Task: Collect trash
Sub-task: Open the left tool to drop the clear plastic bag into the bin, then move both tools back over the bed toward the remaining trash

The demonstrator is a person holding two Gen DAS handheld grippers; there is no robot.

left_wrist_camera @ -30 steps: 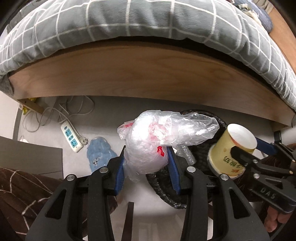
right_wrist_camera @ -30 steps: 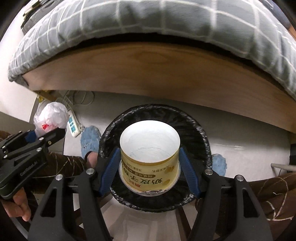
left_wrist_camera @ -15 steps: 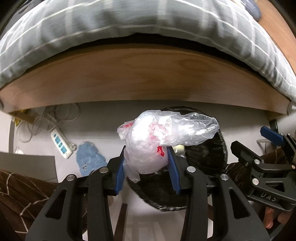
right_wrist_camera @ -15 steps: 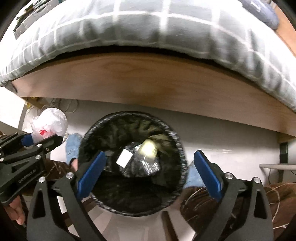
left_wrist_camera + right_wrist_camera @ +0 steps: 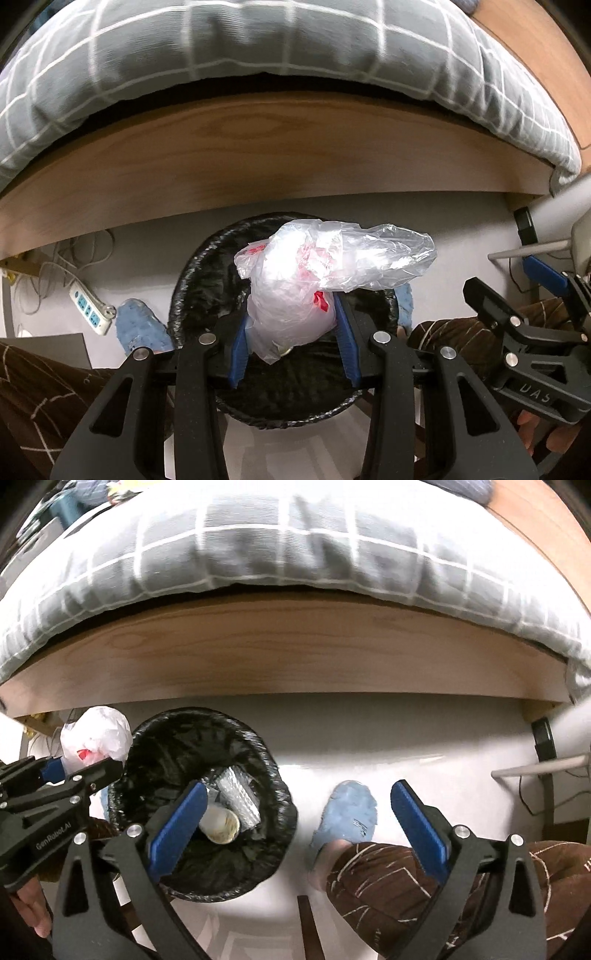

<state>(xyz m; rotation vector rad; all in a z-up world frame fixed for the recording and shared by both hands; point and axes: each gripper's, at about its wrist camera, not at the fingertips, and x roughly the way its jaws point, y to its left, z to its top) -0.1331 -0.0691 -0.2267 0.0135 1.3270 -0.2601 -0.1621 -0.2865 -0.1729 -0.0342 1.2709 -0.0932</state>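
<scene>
Floor (image 5: 388, 738) here is pale grey and glossy, running under a wooden bed frame (image 5: 258, 155) topped by a grey checked duvet (image 5: 221, 48). Near the frame stands a bin (image 5: 273, 775) lined in black plastic, holding a yellow cup (image 5: 221, 823) on its side and some crinkled clear plastic. The left gripper (image 5: 291, 343) has its jaws clamped on a white plastic bag (image 5: 295, 295) with red print, held over the bin's mouth. The right gripper (image 5: 299, 823), right of the bin, holds nothing; its jaws have just been opening and stand wide. A white power strip (image 5: 90, 306) and cables lie at far left. Blue slippers (image 5: 347, 812) and brown patterned trouser legs (image 5: 406, 878) flank the bin.
</scene>
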